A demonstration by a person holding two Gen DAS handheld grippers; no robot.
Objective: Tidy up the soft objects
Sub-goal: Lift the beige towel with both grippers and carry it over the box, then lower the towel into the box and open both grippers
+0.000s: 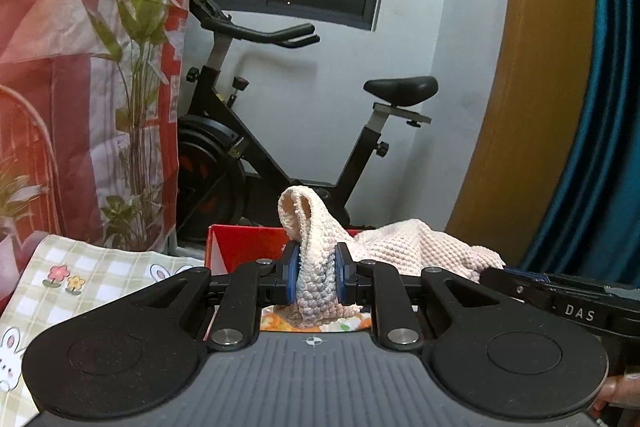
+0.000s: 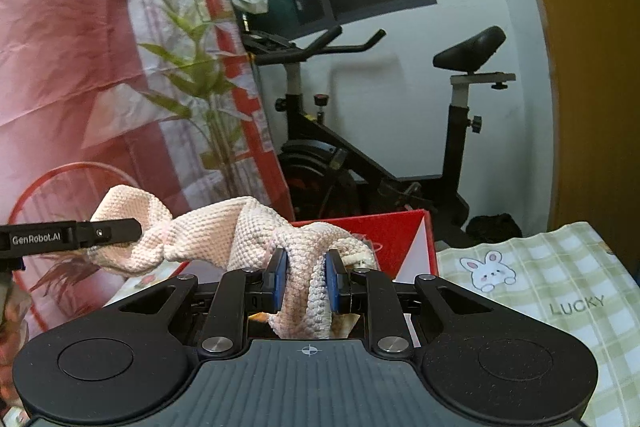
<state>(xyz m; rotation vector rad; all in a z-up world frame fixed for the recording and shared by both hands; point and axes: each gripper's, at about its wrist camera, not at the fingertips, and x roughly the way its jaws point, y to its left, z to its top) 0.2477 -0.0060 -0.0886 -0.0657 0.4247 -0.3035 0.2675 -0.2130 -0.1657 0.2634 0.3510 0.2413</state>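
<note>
Now | left gripper [image 1: 316, 273], right gripper [image 2: 306, 281] level | both clamp knit cloth [image 2: 248, 231]

The waffle-knit cloth [image 2: 256, 227] is pale cream-pink. The cardboard box [image 2: 404, 239] is red outside, white inside. The checked tablecloth [image 2: 560, 283] is pale green and white, printed with white rabbits. The exercise bike [image 1: 280, 131] is black. The curtain [image 1: 80, 67] is red and white with green leaves.

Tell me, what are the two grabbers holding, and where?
Both hold the same pink knitted cloth. The left gripper pinches one bunched end, the right gripper pinches the other, above the red box.
</note>
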